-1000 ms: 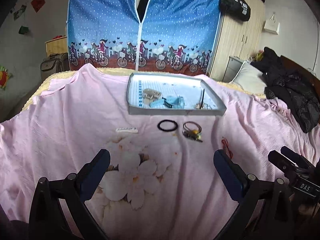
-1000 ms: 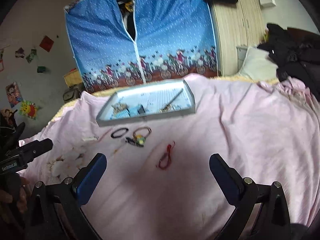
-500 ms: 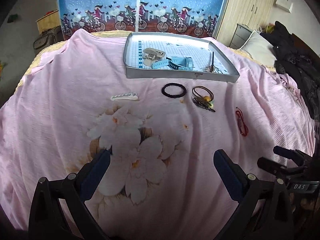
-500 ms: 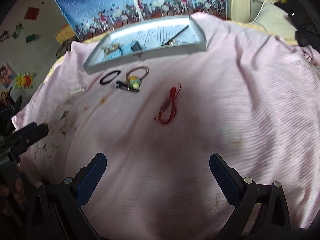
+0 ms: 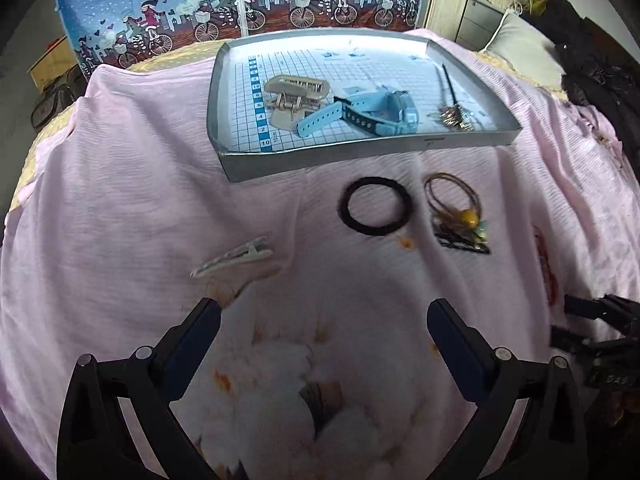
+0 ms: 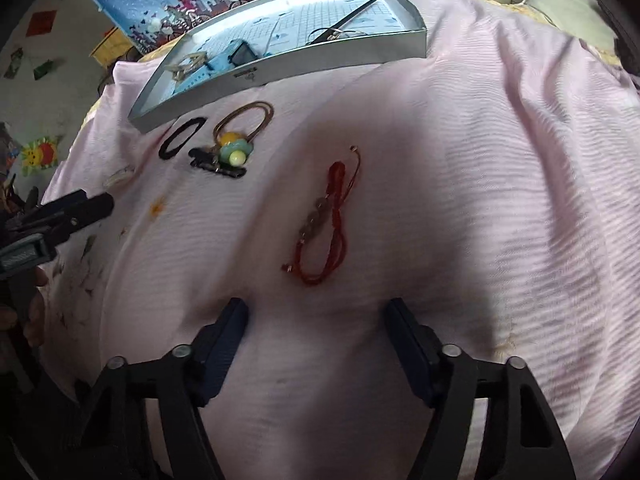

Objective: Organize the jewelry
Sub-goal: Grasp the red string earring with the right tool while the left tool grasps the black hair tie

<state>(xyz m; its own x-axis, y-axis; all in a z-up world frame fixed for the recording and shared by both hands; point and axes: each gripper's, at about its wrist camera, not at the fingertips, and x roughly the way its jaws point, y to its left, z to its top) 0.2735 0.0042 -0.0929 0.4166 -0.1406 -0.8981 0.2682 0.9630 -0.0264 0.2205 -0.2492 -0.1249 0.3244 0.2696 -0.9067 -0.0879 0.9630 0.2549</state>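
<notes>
Both my tongs have dropped lower and closer to the pink bedspread over the last second, so the loose pieces now fill the views. My right tongs are spread wide and empty, and the red braided cord bracelet with grey beads lies just ahead of their tips, roughly centred between the jaws; I judge that is my next pick. My left tongs are likewise wide apart and hold nothing; the white plastic hair clip lies just beyond the left fingertip. Further ahead sit the black elastic hair tie and, beside it to the right, a brown elastic hair band with yellow and green beads resting against a black hair pin. Beyond those stands the shallow grey cardboard tray, already holding a beige claw clip, a light blue strapped watch and a thin dark hair stick.
</notes>
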